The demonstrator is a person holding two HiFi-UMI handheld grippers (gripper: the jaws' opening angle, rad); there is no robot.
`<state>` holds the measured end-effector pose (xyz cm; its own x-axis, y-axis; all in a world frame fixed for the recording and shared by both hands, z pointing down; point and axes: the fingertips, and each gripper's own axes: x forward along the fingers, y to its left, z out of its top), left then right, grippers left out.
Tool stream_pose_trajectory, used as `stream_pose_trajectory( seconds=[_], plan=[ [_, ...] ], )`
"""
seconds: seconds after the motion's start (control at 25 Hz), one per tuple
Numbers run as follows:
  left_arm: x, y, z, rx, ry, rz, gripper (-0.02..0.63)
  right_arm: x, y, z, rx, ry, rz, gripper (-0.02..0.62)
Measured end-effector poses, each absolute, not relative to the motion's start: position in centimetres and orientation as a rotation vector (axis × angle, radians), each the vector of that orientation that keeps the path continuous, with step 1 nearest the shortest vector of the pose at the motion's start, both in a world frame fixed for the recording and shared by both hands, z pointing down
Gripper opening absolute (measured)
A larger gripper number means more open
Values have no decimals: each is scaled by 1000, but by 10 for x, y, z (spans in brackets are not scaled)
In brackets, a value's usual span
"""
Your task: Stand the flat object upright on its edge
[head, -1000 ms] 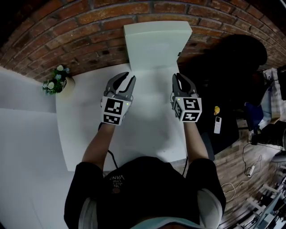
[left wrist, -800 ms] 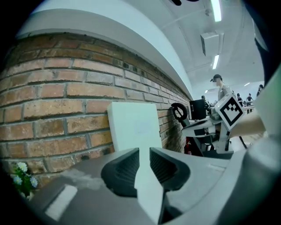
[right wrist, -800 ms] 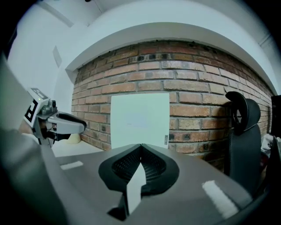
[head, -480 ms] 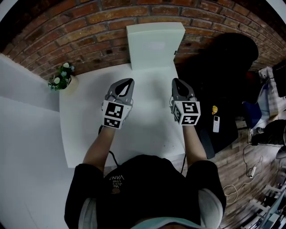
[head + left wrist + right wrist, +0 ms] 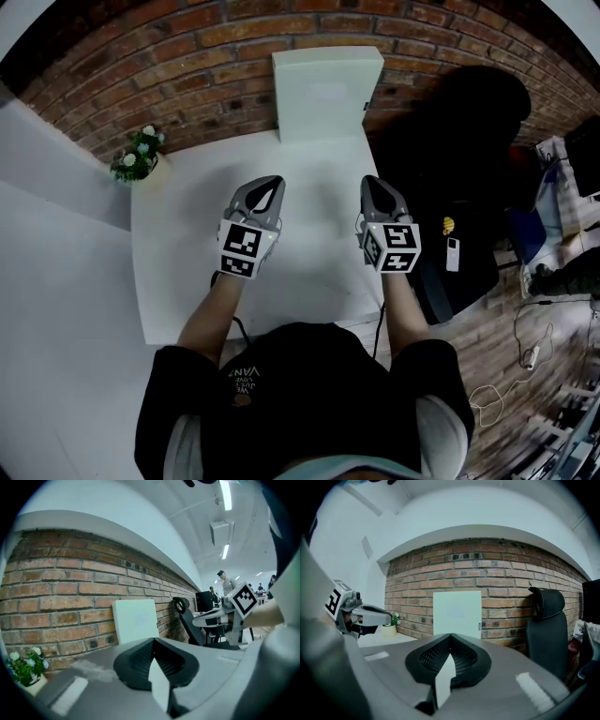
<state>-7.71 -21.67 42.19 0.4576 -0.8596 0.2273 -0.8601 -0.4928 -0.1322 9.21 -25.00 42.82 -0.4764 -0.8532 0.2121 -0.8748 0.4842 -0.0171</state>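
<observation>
A flat white square panel (image 5: 324, 92) stands upright on its edge at the back of the white table (image 5: 178, 244), leaning against the brick wall; it also shows as the panel (image 5: 136, 619) in the left gripper view and the panel (image 5: 457, 612) in the right gripper view. My left gripper (image 5: 269, 181) is shut and empty, well in front of the panel. My right gripper (image 5: 369, 182) is also shut with nothing in it, level with the left one. Both point toward the panel and hang over the table's middle.
A small potted plant (image 5: 139, 157) with white flowers sits at the table's back left corner. A black office chair (image 5: 459, 131) stands right of the table, with a black bag and a phone (image 5: 453, 254) beside it. Red brick wall (image 5: 187, 56) behind.
Both grippers have drawn back from the panel toward me and their jaws have closed. The panel stays upright against the wall, no longer touched.
</observation>
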Motion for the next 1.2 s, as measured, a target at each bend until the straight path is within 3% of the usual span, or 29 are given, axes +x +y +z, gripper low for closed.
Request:
stream_pose_trajectory(
  seconds=[1.2],
  plan=[
    [-114, -71, 428, 2695, -1448, 360, 2, 47, -89, 425, 1550, -2525, 232, 2]
  ],
)
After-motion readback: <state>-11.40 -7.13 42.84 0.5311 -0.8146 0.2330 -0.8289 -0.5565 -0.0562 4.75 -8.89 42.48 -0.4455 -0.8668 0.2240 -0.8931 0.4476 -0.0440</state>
